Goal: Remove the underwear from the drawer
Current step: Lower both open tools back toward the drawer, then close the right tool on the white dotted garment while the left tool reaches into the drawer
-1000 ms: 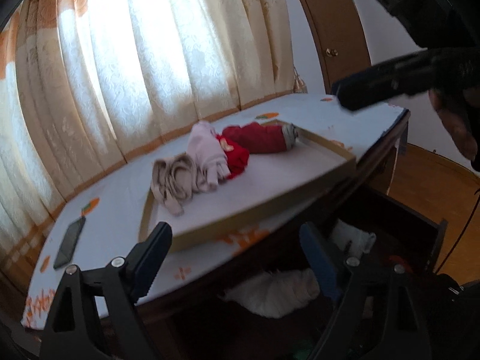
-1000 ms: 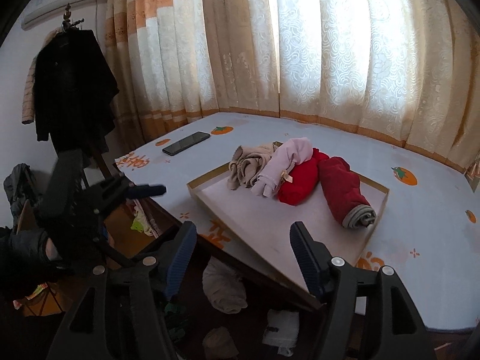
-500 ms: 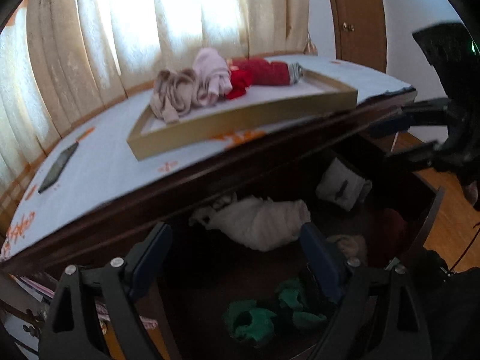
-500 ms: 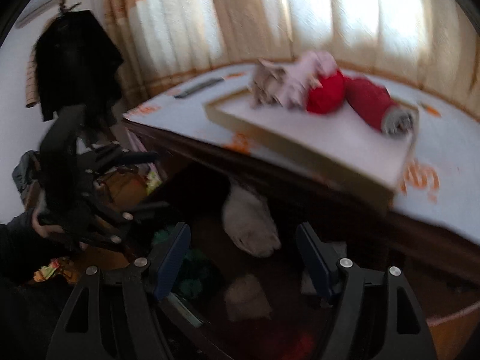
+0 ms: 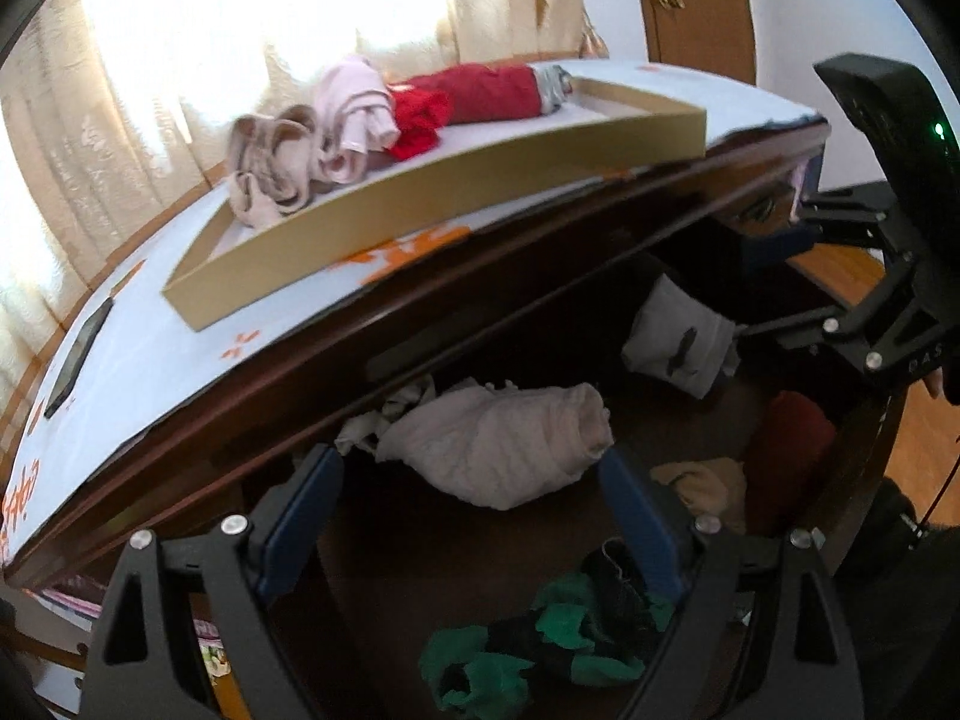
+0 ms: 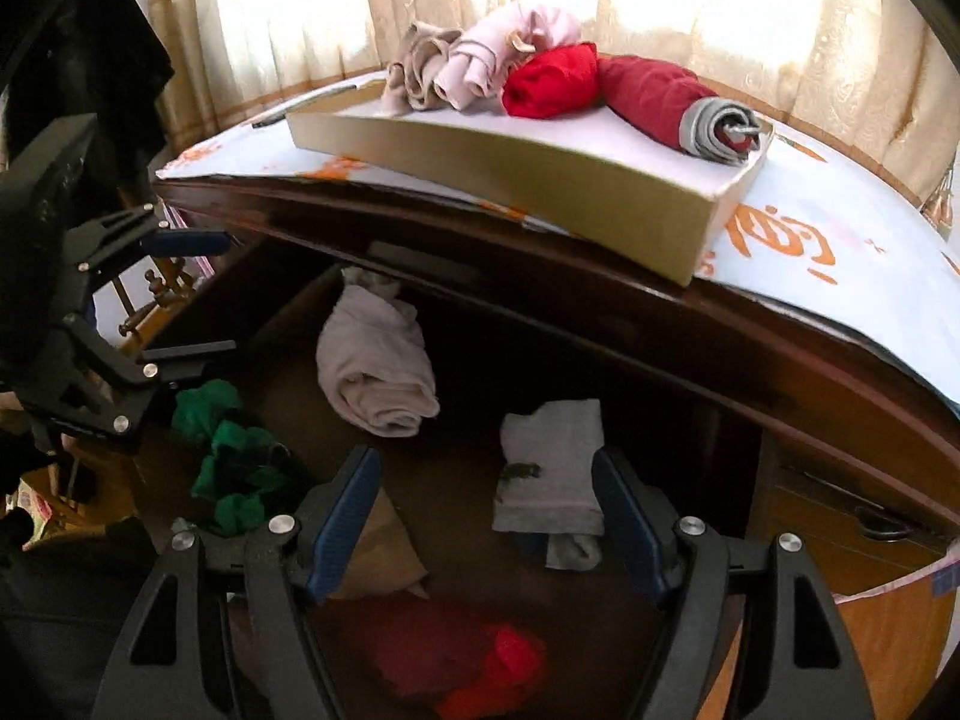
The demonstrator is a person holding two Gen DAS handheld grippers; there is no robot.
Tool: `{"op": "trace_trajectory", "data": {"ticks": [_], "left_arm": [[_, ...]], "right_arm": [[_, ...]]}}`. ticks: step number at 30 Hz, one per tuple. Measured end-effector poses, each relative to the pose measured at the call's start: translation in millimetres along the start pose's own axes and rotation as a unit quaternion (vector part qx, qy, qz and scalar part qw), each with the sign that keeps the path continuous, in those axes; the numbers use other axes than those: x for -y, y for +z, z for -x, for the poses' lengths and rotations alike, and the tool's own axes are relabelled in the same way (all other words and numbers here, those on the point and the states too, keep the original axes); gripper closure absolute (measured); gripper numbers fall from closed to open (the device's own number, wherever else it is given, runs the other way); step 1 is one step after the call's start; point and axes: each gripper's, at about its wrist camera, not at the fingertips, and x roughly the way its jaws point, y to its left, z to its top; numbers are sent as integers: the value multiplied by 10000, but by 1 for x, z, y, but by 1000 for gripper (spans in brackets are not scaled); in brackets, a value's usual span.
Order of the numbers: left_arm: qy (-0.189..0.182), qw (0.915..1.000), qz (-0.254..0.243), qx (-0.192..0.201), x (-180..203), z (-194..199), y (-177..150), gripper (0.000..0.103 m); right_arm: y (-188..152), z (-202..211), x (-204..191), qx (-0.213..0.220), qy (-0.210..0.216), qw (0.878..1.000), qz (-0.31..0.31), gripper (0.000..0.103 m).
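- Presently, both grippers point down into the open drawer [image 5: 864, 468] below the desk [image 6: 690, 324].
- Left gripper [image 5: 474, 516]: jaws spread wide, nothing between the pads; a pale pink rolled garment [image 5: 498, 444] lies in the drawer just beyond the fingertips, clear of both.
- Right gripper [image 6: 486, 516]: jaws parted and holding nothing; a folded white-grey garment [image 6: 549, 468] lies in the drawer beyond the gap, nearer the right-side finger. Contact cannot be told.
- Drawer contents, left wrist view: a green and black garment [image 5: 540, 636] near the front, a beige piece [image 5: 708, 486] and a dark red piece [image 5: 786, 456] at the right side.
- Drawer contents, right wrist view: a bright red garment [image 6: 498, 666] at the near edge, between the gripper's arms.
- Desk top: a shallow cardboard tray [image 5: 420, 222] rests on a white cloth with orange print [image 6: 810, 228].
- Tray contents: a beige bundle [image 5: 270, 168], a light pink bundle [image 5: 354, 114], a bright red bundle [image 5: 420, 120] and a dark red roll with a grey band [image 5: 498, 90], all touching in a row.
- A dark phone [image 5: 78, 354] lies on the cloth, well apart from the tray.
- Lit curtains [image 6: 720, 0] hang behind the desk.
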Motion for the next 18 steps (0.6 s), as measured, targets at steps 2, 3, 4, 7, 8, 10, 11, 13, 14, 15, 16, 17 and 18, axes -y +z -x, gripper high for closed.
{"op": "trace_trajectory", "data": {"ticks": [2,3,4,7,8,10,11,13,14,15,16,17,18], "left_arm": [[-7,9999,-102,-49,5,-5,3,14],[-24,9999,-132,-95,5,-7,4,14],[-43,9998,-121,-129,5,-9,5,14],[-15,9999,25,-144,-4,-7,5,14],[-1,9999,67,-156,-8,-6,3,14],[87,9996,120,-240,-15,-4,-3,13],[117,9995,133,-266,-17,-3,-6,13],[206,9991,173,-331,-24,-1,-13,13],[250,9988,201,-361,-27,1,-16,13],[288,9986,237,-368,-31,3,-20,13],[318,9985,270,-367,-34,4,-22,13],[359,9982,323,-358,-38,7,-24,13],[368,9981,380,-330,-42,10,-26,13]], "right_arm": [[0,-3,0,-42,-64,10000,64,28],[0,-5,-1,-64,-81,9999,91,28],[1,-7,-2,-92,-90,9999,115,28],[8,-10,-12,-112,5,9996,266,28],[10,-11,-17,-109,61,9994,333,28],[15,-14,-28,-132,171,9987,460,28],[17,-17,-35,-154,241,9981,543,28],[23,-25,-48,-204,338,9968,693,28],[27,-30,-54,-245,382,9961,754,28],[30,-34,-59,-270,402,9957,795,28],[32,-39,-64,-292,412,9951,851,28],[36,-45,-71,-335,412,9943,926,28],[39,-49,-75,-369,421,9937,973,28]]}}
